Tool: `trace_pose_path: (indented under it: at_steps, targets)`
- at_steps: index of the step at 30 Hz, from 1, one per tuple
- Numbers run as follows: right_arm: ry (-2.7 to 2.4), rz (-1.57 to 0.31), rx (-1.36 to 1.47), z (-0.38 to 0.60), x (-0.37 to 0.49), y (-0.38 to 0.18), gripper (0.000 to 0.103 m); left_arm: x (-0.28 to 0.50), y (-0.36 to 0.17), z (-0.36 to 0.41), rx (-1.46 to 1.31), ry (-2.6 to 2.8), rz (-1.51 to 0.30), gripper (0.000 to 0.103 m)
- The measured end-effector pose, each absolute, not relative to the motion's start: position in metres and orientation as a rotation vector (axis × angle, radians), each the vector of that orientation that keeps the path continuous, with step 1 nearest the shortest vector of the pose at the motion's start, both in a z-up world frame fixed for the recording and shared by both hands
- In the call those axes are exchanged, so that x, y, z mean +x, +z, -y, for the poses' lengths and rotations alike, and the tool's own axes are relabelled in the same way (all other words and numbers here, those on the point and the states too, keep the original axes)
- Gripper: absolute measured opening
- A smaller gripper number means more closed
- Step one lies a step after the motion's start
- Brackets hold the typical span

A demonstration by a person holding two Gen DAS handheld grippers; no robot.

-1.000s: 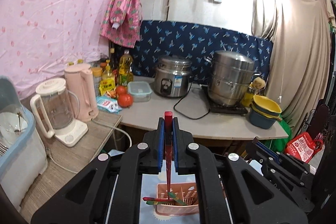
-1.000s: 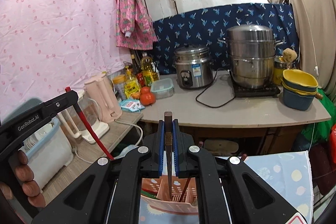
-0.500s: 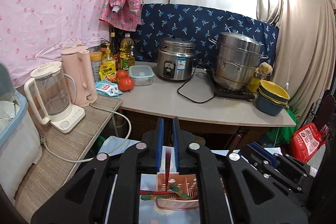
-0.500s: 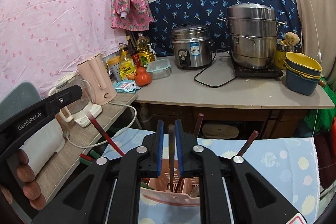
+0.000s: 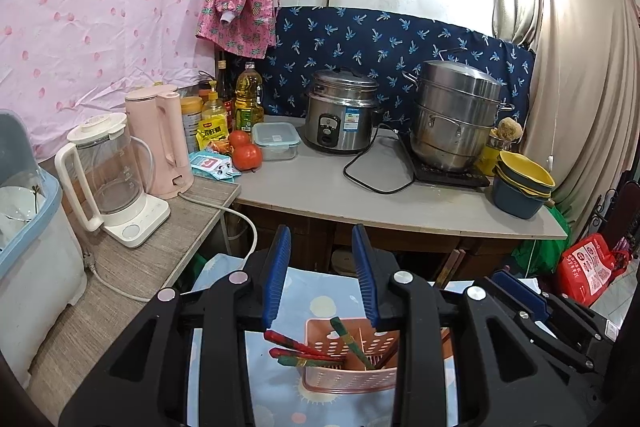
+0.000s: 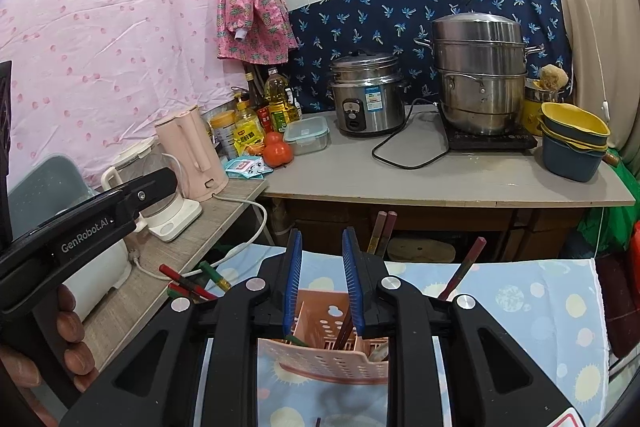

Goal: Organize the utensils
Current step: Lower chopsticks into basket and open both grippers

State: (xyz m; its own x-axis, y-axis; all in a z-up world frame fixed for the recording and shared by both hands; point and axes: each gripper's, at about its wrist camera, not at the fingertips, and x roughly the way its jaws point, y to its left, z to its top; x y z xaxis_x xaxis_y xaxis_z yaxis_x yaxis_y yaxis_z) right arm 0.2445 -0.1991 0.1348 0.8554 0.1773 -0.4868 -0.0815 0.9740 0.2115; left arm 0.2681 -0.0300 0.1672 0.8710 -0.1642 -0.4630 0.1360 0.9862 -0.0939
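Change since earlier frames: both chopsticks let go; each pair of blue pads, clamped on a stick a second ago, now parted with nothing between.
Left gripper (image 5: 321,277): lower centre of left wrist view, jaws spread wide, gripping nothing, held above basket.
Right gripper (image 6: 320,283): lower centre of right wrist view, jaws apart by a moderate gap, empty; also seen lower right in left wrist view.
Basket (image 5: 352,373): pink perforated plastic, bottom centre of left wrist view, on the patterned cloth (image 5: 316,291); same basket (image 6: 328,359) framed between right gripper's fingers.
Red-green chopsticks (image 5: 304,349): several leaning out over basket's left edge, tips pointing left; one green stick slanted inside.
Dark chopsticks (image 6: 464,269): standing tilted in basket, ends poking up behind right gripper's fingers, centre of right wrist view.
Left hand (image 6: 52,351): lower left of right wrist view, fingers wrapped on black gripper handle.
Counter (image 5: 400,203): mid frame, carrying rice cooker (image 5: 342,111), steel steamer pot (image 5: 456,115), stacked yellow and blue bowls (image 5: 520,187), tomatoes (image 5: 246,151), clear lidded box (image 5: 276,141).
Side shelf, left of frame: pink kettle (image 5: 160,143), glass kettle (image 5: 110,175).
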Motion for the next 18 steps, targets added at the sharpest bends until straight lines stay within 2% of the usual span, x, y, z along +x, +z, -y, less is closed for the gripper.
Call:
trace_pose_path:
  at_steps: [18]
  targets:
    - [0.14, -0.576, 0.169, 0.188, 0.167, 0.112, 0.022, 0.199, 0.144, 0.022, -0.046, -0.197, -0.529, 0.031]
